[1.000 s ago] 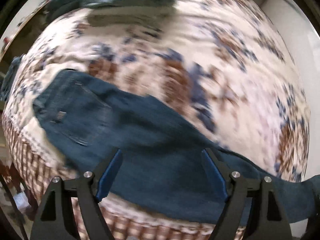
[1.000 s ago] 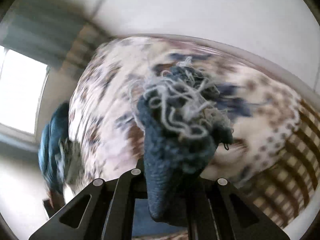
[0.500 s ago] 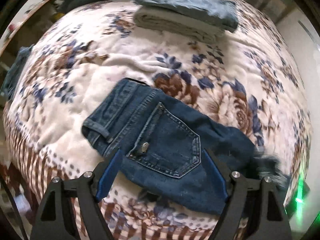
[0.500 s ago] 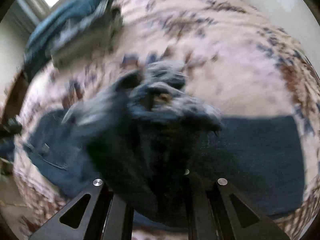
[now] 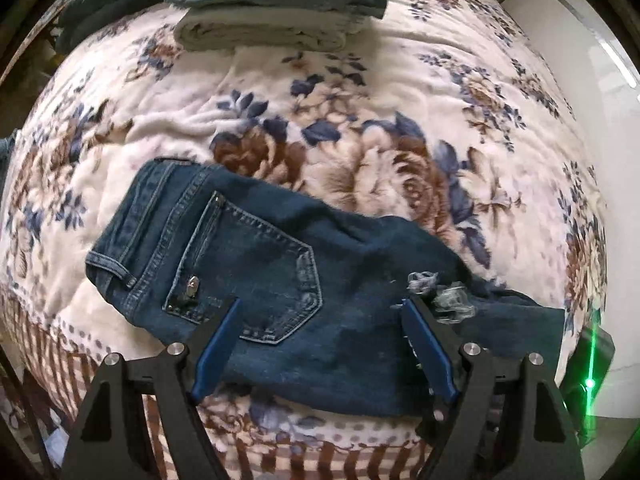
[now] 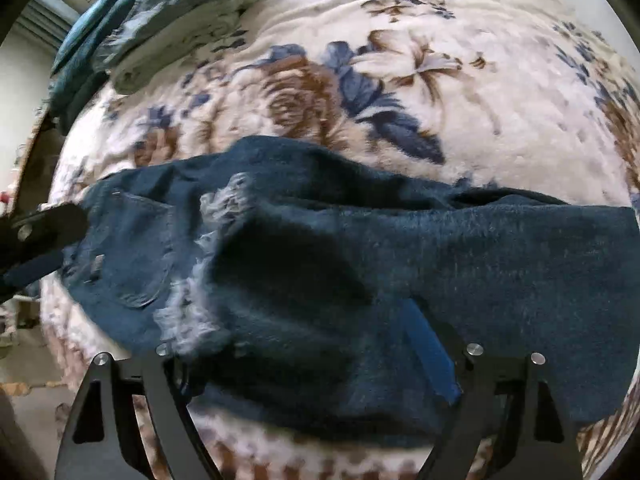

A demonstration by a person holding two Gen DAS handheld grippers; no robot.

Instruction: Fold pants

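Observation:
Dark blue jeans (image 5: 256, 264) lie on a floral bed cover (image 5: 360, 92), back pocket up and waistband to the left. The leg is folded back over, and its frayed hem (image 5: 436, 292) rests on the thigh. My left gripper (image 5: 320, 320) is open and empty, just above the near edge of the jeans. In the right wrist view the jeans (image 6: 480, 264) fill the middle, with the frayed hem (image 6: 208, 248) on top. My right gripper (image 6: 304, 344) is open over the folded leg; its left finger is hidden by cloth.
A stack of folded clothes (image 5: 276, 12) sits at the far side of the bed, also in the right wrist view (image 6: 168, 28). The bed's striped front edge (image 5: 280, 452) is close below the grippers. A white wall (image 5: 592, 60) stands to the right.
My right gripper carried the frayed leg end across, laid it on the jeans and opened. The left gripper's view shifted to the waistband and pocket.

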